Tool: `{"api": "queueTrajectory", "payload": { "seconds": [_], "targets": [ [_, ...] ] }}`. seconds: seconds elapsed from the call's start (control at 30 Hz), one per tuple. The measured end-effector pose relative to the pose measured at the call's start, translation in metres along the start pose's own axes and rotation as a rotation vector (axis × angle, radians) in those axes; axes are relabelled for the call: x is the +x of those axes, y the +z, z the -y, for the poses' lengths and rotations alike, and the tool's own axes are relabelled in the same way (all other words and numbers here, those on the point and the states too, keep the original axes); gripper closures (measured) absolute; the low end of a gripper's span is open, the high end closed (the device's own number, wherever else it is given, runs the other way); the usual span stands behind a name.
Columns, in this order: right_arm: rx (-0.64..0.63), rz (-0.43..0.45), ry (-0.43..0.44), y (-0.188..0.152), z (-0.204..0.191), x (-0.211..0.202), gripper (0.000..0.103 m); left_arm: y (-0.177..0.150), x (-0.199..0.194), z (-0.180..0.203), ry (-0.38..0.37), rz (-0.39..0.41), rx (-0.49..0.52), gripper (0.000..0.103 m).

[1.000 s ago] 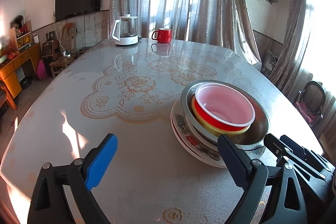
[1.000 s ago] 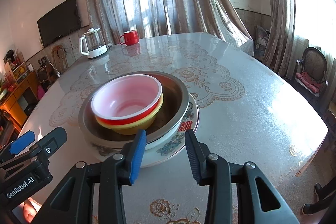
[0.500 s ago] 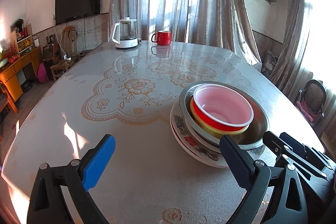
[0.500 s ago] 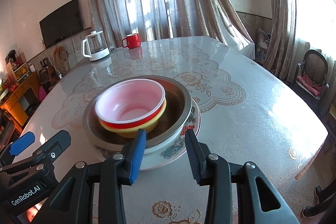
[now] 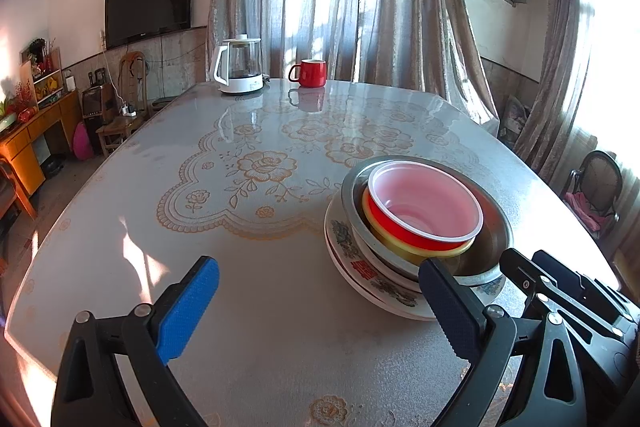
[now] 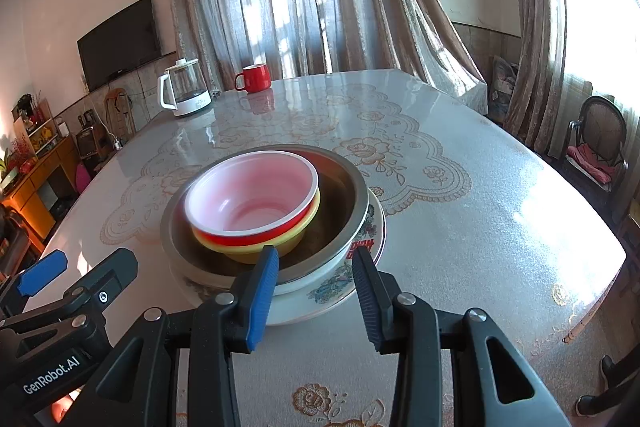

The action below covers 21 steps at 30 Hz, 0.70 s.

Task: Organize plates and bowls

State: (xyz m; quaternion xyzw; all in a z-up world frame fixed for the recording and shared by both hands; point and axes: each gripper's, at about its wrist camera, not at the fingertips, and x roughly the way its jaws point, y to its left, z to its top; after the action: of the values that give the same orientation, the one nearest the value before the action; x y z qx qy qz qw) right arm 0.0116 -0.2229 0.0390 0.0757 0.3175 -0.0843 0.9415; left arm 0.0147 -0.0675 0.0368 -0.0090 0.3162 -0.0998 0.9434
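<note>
Table under both rigs is glossy, floral cover, mostly bare at the near edge.

Nearest to me: right gripper, jaws parted to a middling gap, nothing between the pads. Left gripper sits beside it, jaws spread wide, also empty. Neither touches anything.

Stack sits just past the right gripper's tips, dead ahead and a touch left of its centreline. From the left gripper it lies ahead and off to the right, its right finger overlapping the plate's near rim in view only. So the right hand is the nearer and better lined up; I judge it takes any next move.

Stack order, bottom up: plate flat on the table, steel bowl on it, yellow bowl inside that, red bowl on top, all upright and nested. Inner two sit shifted to the steel bowl's left side, not centred. Everything is round, so no long axis to align to; only the rim approach matters.

I read the sorting as essentially done, with no loose dishes in sight.

Far end: kettle and mug, well apart from the stack, by the curtains.
</note>
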Motion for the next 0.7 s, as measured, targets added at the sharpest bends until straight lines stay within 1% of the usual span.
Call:
{"api": "queueTrajectory", "payload": {
  "seconds": [0.7],
  "targets": [
    [-0.008, -0.003, 0.004, -0.001, -0.0017, -0.0001, 0.065, 0.0011, -0.0018, 0.0007, -0.007, 0.003, 0.004, 0.002]
  ]
}}
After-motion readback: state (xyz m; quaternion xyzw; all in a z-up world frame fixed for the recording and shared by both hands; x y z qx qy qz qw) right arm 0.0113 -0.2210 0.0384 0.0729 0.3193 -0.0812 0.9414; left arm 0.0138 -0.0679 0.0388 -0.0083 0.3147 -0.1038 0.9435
